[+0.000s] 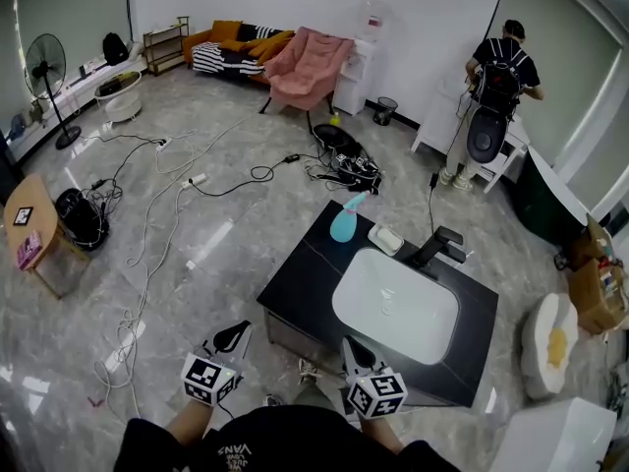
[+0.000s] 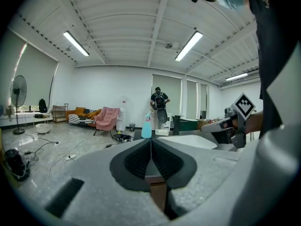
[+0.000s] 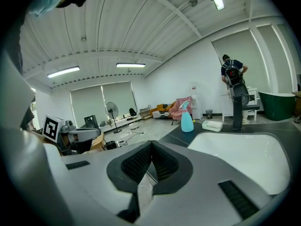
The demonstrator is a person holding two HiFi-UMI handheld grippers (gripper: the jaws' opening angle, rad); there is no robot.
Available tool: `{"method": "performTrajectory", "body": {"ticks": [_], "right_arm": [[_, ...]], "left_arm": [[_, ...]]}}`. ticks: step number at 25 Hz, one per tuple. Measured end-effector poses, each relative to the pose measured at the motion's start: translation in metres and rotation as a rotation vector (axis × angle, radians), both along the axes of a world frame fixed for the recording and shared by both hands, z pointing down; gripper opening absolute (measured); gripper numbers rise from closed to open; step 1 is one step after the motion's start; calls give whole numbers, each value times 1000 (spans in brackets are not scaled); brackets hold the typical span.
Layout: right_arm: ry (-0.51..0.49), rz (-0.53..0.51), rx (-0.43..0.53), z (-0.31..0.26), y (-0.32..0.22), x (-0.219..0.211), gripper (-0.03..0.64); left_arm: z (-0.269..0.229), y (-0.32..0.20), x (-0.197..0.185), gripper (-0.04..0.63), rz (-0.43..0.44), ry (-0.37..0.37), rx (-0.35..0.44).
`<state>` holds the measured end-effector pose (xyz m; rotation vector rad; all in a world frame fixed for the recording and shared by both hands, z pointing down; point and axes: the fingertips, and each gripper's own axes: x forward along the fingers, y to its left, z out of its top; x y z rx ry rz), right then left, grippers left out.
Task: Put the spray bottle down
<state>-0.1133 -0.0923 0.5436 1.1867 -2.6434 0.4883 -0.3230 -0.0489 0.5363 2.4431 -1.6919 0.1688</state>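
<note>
A light blue spray bottle (image 1: 345, 219) stands upright on the far corner of the black vanity counter (image 1: 300, 278), beside the white basin (image 1: 395, 306). It also shows in the left gripper view (image 2: 146, 126) and the right gripper view (image 3: 187, 120), far ahead of both jaws. My left gripper (image 1: 233, 337) hangs shut and empty off the counter's near left side. My right gripper (image 1: 355, 352) is shut and empty at the counter's near edge. Neither touches the bottle.
A black faucet (image 1: 439, 244) and a white soap dish (image 1: 385, 239) sit behind the basin. Cables (image 1: 162, 200) trail over the floor at left. A person (image 1: 497, 77) stands at the back right. A pink chair (image 1: 309, 67) and a sofa (image 1: 236, 47) are far back.
</note>
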Motion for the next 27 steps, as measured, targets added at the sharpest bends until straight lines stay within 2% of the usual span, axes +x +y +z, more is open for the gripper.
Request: {"method": "performTrajectory", "body": {"ticks": [13, 27], "right_arm": [[28, -14, 10, 0, 20, -7, 2], [35, -29, 13, -4, 19, -16, 2]], "left_arm": [[4, 25, 0, 23, 7, 11, -3], [1, 22, -5, 23, 10, 17, 2]]}}
